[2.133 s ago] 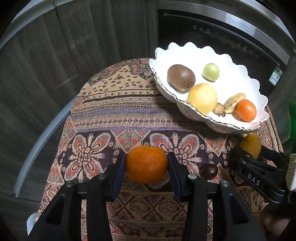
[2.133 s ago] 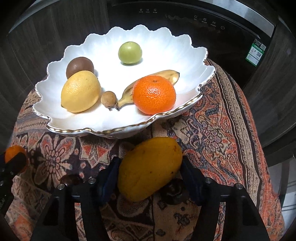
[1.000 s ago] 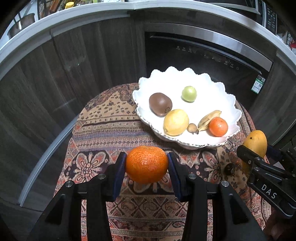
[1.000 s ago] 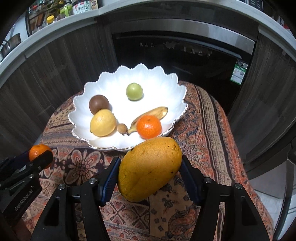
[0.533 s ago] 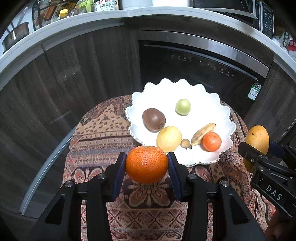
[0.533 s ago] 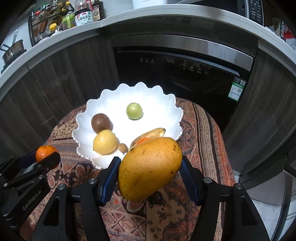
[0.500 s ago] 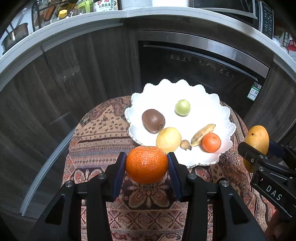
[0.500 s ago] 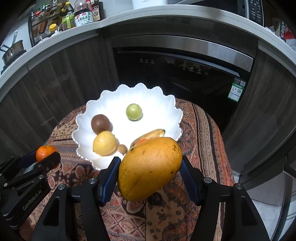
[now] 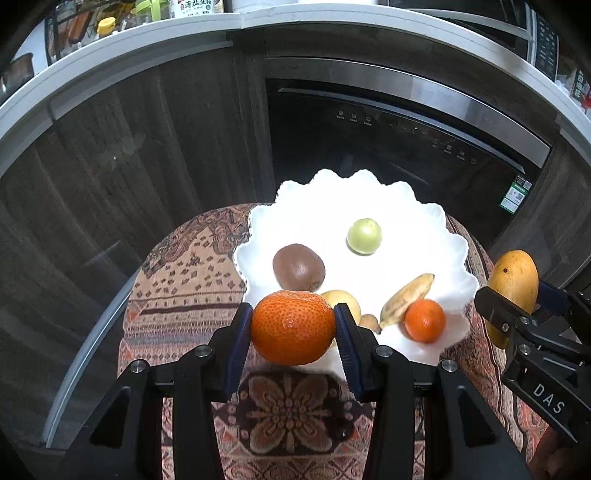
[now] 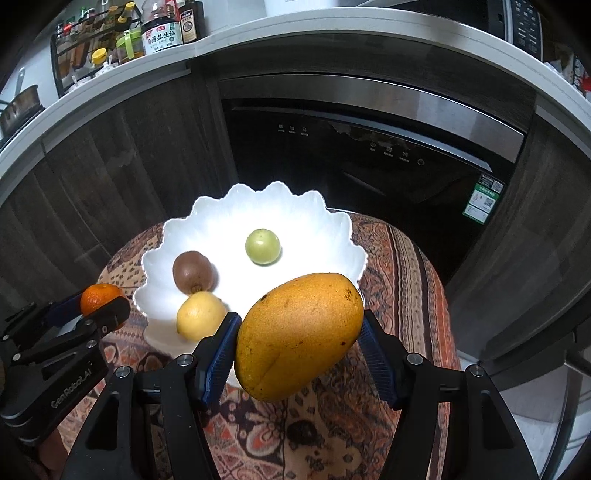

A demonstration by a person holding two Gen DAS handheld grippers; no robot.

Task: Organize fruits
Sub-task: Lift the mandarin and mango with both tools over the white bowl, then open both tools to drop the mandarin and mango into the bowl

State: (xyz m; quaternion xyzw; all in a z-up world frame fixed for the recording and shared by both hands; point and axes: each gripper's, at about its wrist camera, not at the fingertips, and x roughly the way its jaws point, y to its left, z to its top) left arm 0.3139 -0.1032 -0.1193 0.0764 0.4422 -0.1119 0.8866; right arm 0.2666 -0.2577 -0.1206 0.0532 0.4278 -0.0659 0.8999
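Note:
My left gripper is shut on an orange tangerine, held in the air above the near edge of a white scalloped bowl. In the bowl lie a brown kiwi, a green round fruit, a small banana, a second tangerine, a small brown fruit and a lemon, partly hidden in the left wrist view. My right gripper is shut on a yellow mango, also lifted, to the bowl's right.
The bowl stands on a small table under a patterned cloth. Behind it are dark wood cabinet fronts, a built-in black appliance and a countertop with bottles. Each gripper shows at the other view's edge.
Both grippers have risen and drawn back from the bowl, each still holding its fruit. The table and bowl look smaller and more of the counter shows.

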